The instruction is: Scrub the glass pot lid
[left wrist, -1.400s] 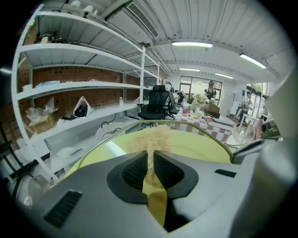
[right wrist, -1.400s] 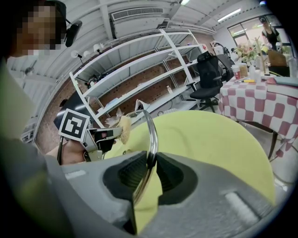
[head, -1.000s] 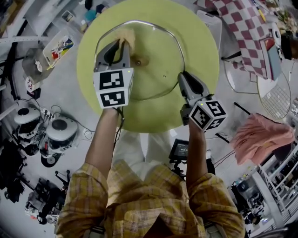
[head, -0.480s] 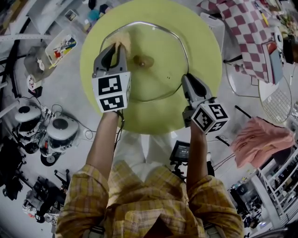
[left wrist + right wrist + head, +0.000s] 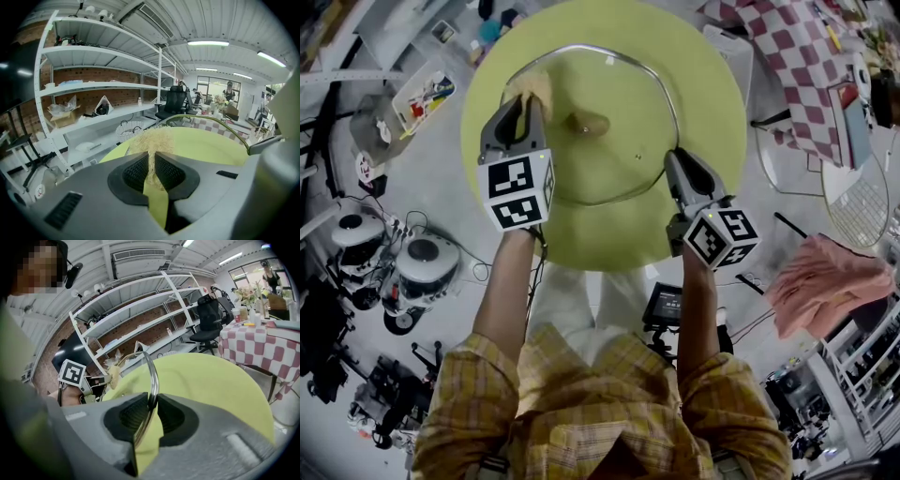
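A glass pot lid [image 5: 619, 103] with a metal rim and a brown knob [image 5: 588, 122] is held up over a round green table [image 5: 712, 103]. My right gripper [image 5: 672, 161] is shut on the lid's near right rim; in the right gripper view the rim [image 5: 153, 373] runs up from between the pads of the gripper [image 5: 152, 404]. My left gripper [image 5: 521, 101] is shut on a straw-coloured scrubber [image 5: 531, 86] that lies against the lid's left edge. In the left gripper view the scrubber [image 5: 152, 143] sticks out past the gripper [image 5: 151, 161]. The left gripper [image 5: 77, 377] also shows in the right gripper view.
A red-checked tablecloth [image 5: 802, 66] covers a table at the right, with a white wire basket [image 5: 858, 197] and a pink cloth [image 5: 825, 277] below it. Round grey machines [image 5: 403, 272] and a tray of small items [image 5: 417, 98] sit on the floor at the left. White shelving [image 5: 93, 89] stands behind.
The left gripper and scrubber have slid a little leftward along the lid's left edge. The right gripper has kept its hold on the rim.
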